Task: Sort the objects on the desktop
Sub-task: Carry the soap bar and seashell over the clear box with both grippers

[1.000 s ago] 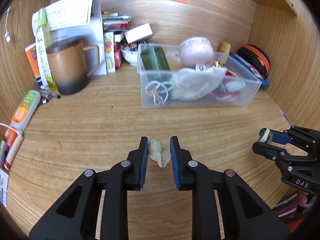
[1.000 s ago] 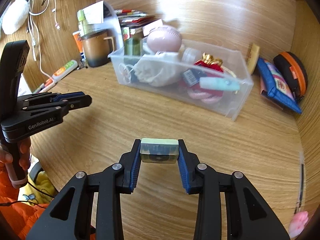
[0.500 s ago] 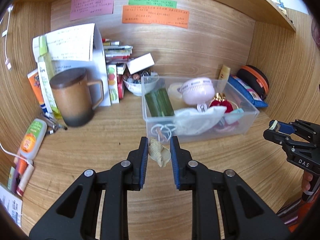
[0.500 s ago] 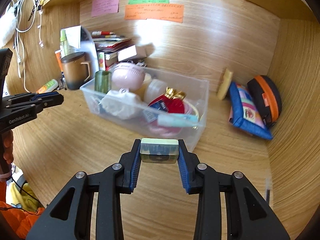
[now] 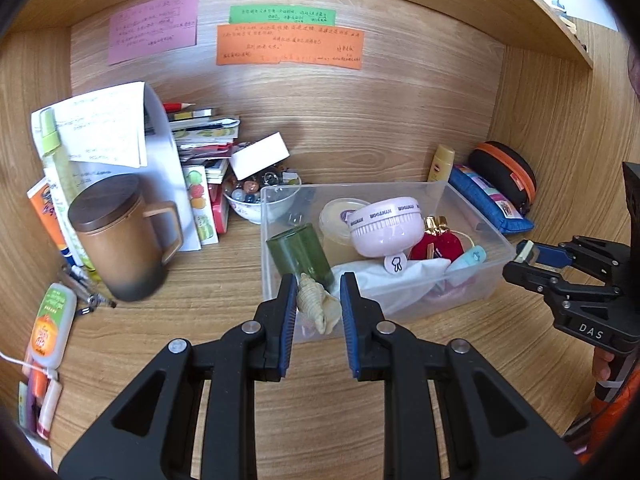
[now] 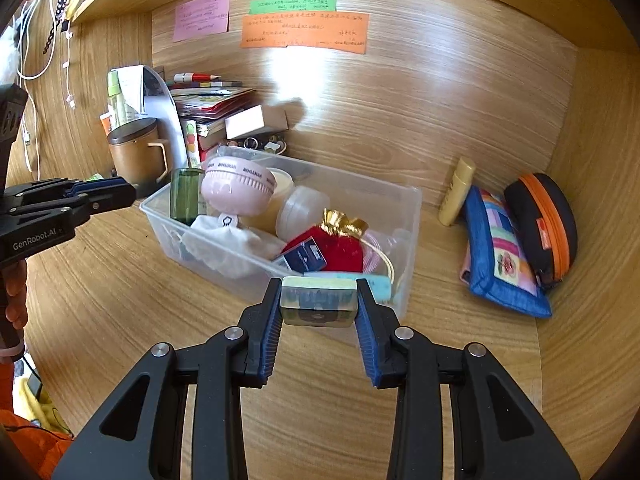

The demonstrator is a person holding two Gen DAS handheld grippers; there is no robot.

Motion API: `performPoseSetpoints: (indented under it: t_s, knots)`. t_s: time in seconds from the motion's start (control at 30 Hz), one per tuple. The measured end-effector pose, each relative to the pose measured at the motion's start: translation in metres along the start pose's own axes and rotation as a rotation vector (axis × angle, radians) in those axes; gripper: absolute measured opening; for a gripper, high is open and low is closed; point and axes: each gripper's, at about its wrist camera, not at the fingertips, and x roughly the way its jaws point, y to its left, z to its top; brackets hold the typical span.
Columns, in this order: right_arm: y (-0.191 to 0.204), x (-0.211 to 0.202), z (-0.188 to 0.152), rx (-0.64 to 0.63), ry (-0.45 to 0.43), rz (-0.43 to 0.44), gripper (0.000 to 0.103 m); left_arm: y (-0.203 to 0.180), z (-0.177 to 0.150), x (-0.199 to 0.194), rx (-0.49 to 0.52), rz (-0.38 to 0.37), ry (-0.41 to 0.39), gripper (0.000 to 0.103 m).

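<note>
My left gripper is shut on a beige seashell and holds it in the air at the near left corner of a clear plastic bin. My right gripper is shut on a pale green box held above the bin's near right edge. The bin holds a pink round case, a green glass, a red pouch, white cloth and other small items. Each gripper shows in the other's view, the right one and the left one.
A brown lidded mug, papers, stacked books and a bowl of marbles stand at the back left. A blue pouch, an orange-trimmed black case and a yellow tube lie at the right. Wooden walls enclose the desk on three sides.
Both grippers have risen and moved forward toward the bin, each keeping its object. The bin now sits right in front of both fingertips.
</note>
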Motion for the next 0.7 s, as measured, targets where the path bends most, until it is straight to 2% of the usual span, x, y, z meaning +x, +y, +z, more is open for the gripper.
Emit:
performPoseSetpoints:
  t_s: [0.7]
  knots:
    - [0.006, 0.054, 0.032, -0.004, 0.042, 0.069, 0.031, 0.001, 0.017, 0.052, -0.022, -0.085, 0.066, 0.021]
